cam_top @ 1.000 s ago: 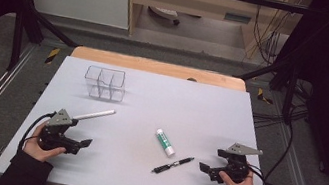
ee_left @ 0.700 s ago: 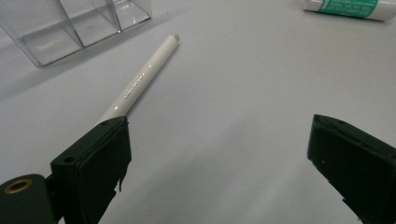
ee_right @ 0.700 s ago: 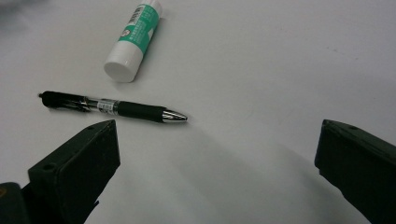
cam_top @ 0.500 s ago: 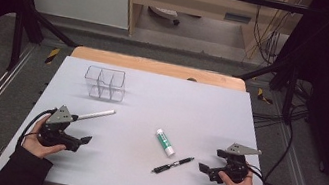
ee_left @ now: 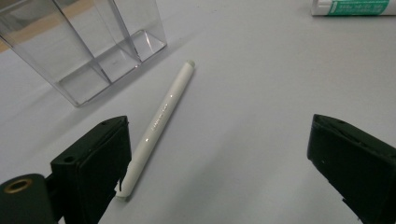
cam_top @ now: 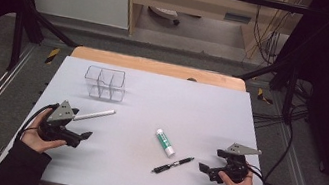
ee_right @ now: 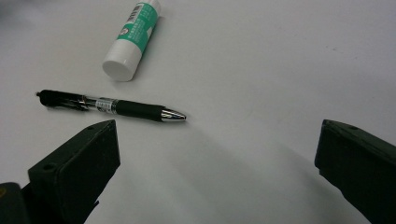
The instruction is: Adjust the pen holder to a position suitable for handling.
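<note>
At far left, on the surface: left gripper (cam_top: 75,136), held in the person's left hand (cam_top: 36,133), resting low near the front edge of the white surface (cam_top: 230,113).
Left fingers: spread wide, holding nothing; in the left gripper view one finger (ee_left: 93,163) stands at the left and the other at the far right, with bare surface between them.
White pen (ee_left: 156,126): lies flat on the surface, its near end just beside the inner face of the left-hand finger, whether touching cannot be told; its far end points away toward the clear organiser.
Clear organiser (cam_top: 105,82): stands upright toward the back left of the surface, beyond the white pen and apart from it; divided into compartments by clear walls; every compartment seen is empty.
Glue stick (cam_top: 165,142): white and green, lies flat near the middle of the surface, well apart from both grippers.
Black pen (cam_top: 173,164): lies flat just in front of the glue stick, not touching it; its silver tip points toward the right gripper.
Right gripper (cam_top: 205,169): held in the person's right hand (cam_top: 237,182), near the front right of the surface.
Right fingers: spread wide, holding nothing; in the right gripper view the black pen (ee_right: 112,106) lies just beyond the left-hand finger (ee_right: 77,163), outside the gap, with the glue stick (ee_right: 132,39) farther off.
</note>
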Action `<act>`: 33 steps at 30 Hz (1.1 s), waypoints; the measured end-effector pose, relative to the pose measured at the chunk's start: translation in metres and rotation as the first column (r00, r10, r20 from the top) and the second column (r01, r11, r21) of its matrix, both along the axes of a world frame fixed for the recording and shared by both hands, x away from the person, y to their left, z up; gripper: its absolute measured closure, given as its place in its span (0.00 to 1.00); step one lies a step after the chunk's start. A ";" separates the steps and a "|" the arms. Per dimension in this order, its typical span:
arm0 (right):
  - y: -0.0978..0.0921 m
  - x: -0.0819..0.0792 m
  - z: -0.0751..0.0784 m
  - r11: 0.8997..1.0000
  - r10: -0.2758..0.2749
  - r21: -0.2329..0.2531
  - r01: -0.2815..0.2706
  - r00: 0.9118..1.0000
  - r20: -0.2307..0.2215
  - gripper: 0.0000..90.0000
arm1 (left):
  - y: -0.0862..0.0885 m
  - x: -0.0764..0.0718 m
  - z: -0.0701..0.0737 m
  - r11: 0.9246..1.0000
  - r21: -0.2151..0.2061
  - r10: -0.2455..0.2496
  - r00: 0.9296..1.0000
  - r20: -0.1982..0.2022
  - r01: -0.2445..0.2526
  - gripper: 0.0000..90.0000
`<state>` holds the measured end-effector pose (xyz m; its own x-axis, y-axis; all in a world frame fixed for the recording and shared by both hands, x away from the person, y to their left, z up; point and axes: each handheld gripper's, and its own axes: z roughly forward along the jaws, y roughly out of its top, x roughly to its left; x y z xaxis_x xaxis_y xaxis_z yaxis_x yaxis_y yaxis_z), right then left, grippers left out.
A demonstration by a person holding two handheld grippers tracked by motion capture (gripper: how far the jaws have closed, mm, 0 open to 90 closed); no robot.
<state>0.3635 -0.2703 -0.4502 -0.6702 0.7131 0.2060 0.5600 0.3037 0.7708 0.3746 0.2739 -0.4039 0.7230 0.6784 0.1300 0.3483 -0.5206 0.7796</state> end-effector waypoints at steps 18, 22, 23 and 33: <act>0.000 0.000 0.000 1.000 -0.001 -0.006 0.001 1.000 -0.002 0.01 | -0.017 0.020 0.017 0.985 0.169 -0.049 0.997 0.067 0.038 0.06; 0.000 0.000 0.000 1.000 -0.001 -0.007 0.001 1.000 -0.001 0.01 | -0.018 0.023 0.020 0.982 0.184 -0.058 0.995 0.081 0.042 0.06; 0.000 0.000 0.000 1.000 -0.001 -0.007 0.001 1.000 -0.001 0.01 | -0.019 0.024 0.021 0.980 0.196 -0.061 0.994 0.087 0.043 0.06; 0.000 0.000 0.000 1.000 -0.001 -0.009 0.001 1.000 -0.001 0.01 | -0.031 0.038 0.028 0.944 0.320 -0.129 0.981 0.148 0.076 0.06</act>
